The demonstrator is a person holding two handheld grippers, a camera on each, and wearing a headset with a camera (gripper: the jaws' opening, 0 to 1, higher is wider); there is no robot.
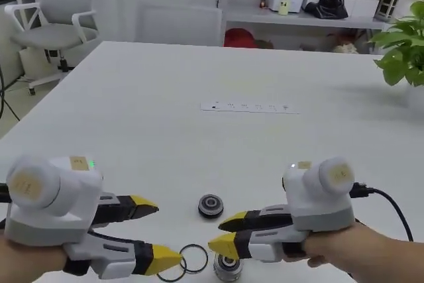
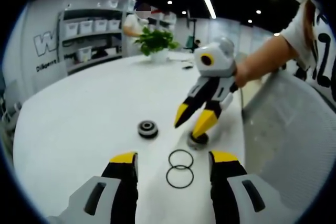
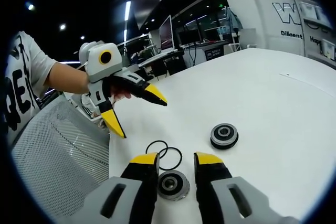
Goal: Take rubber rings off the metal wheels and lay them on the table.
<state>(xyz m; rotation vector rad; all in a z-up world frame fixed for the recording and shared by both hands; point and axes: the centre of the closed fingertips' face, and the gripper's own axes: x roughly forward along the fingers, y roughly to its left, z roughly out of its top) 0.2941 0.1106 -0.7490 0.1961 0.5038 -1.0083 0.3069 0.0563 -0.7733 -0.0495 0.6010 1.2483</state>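
So both grippers are low over the near edge of the white bench (image 1: 199, 137), tips pointing in toward each other. The left gripper (image 1: 156, 233) is spread wide, with nothing between its yellow tips. The right gripper (image 1: 224, 233) is partly open and has no grip on anything that I can make out. In the right gripper view its jaws sit on either side of the near wheel (image 3: 173, 184). I can't tell whether they actually touch it. From the head view, its lower tip hangs right over that wheel.

There are 2 rubber rings (image 1: 185, 260) lying flat on the bench, thin black loops touching each other. They're just beside the near wheel, on its left in the head view. In the left gripper view they lie right in front of the gap between the left gripper's tips.

The near wheel looks silvery on the outside. The far wheel (image 1: 211, 205) stands a bit further up the bench, clear of both grippers, and it has a dark band round its rim.

Further back there's a white power strip (image 1: 248, 107) lying mid-bench. A leafy plant (image 1: 404, 51) is at the right edge, and an office chair (image 1: 50, 14) is off the far left corner.
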